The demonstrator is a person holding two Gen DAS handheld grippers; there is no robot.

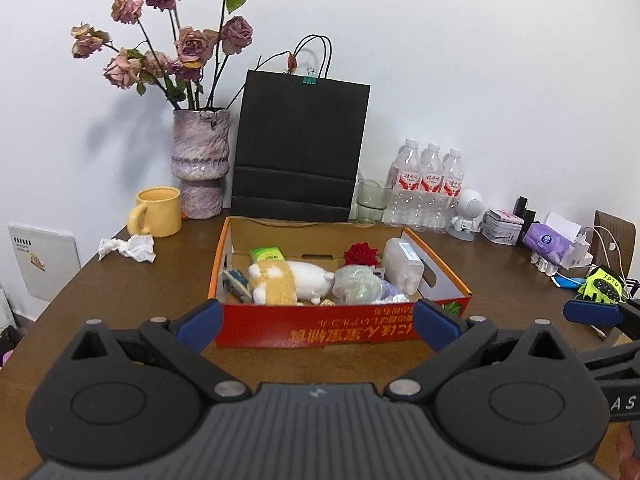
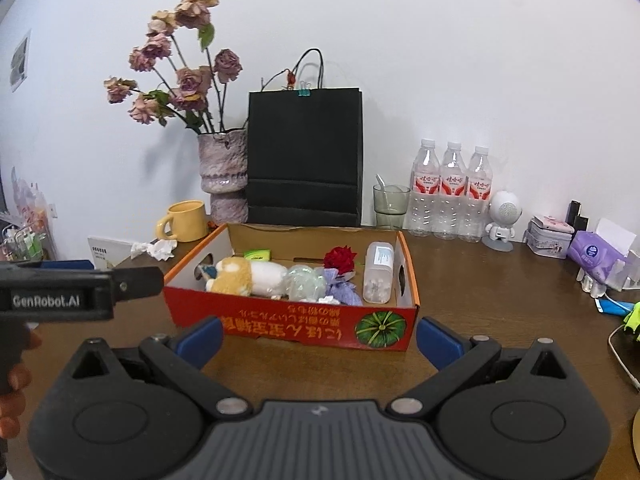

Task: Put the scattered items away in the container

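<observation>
A red cardboard box [image 1: 320, 330] [image 2: 280, 326] stands on the brown table. In it lie a yellow-and-white plush toy [image 1: 288, 282] [image 2: 248, 276], a green packet [image 1: 267, 255], a red rose [image 1: 361, 254] [image 2: 340, 258], a clear crinkled wrap [image 1: 356, 286], and a white plastic bottle [image 1: 404, 266] [image 2: 378, 276]. A crumpled tissue [image 1: 128, 248] [image 2: 158, 249] lies on the table left of the box. My left gripper [image 1: 318, 326] is open and empty just before the box's front wall. My right gripper [image 2: 320, 338] is open and empty, also before the box.
Behind the box stand a yellow mug [image 1: 158, 212], a vase of dried roses [image 1: 200, 164], a black paper bag [image 1: 300, 148], a glass [image 1: 372, 200] and three water bottles [image 1: 430, 192]. A small robot figure [image 1: 466, 212], tins, tissue pack [image 1: 548, 242] and cables crowd the right.
</observation>
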